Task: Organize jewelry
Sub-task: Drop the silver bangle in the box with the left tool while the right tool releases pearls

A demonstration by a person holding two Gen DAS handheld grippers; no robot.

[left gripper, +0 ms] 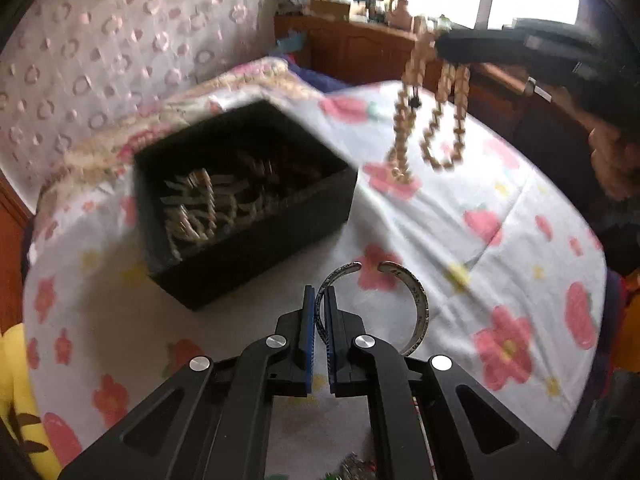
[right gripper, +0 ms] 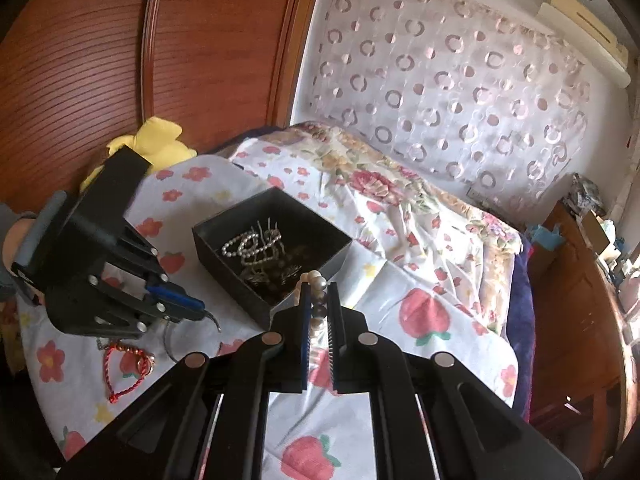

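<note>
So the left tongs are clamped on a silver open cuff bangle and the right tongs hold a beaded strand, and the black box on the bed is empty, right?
Not quite: the black rectangular box already holds jewelry, as the right wrist view shows. The rest stands: left tongs grip the silver open cuff bangle, right tongs hold the pale beaded strand.

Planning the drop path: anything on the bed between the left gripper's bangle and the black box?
Nothing: only bare floral sheet between the silver bangle, pinched in the left gripper, and the black box, seen in the left wrist view.
</note>
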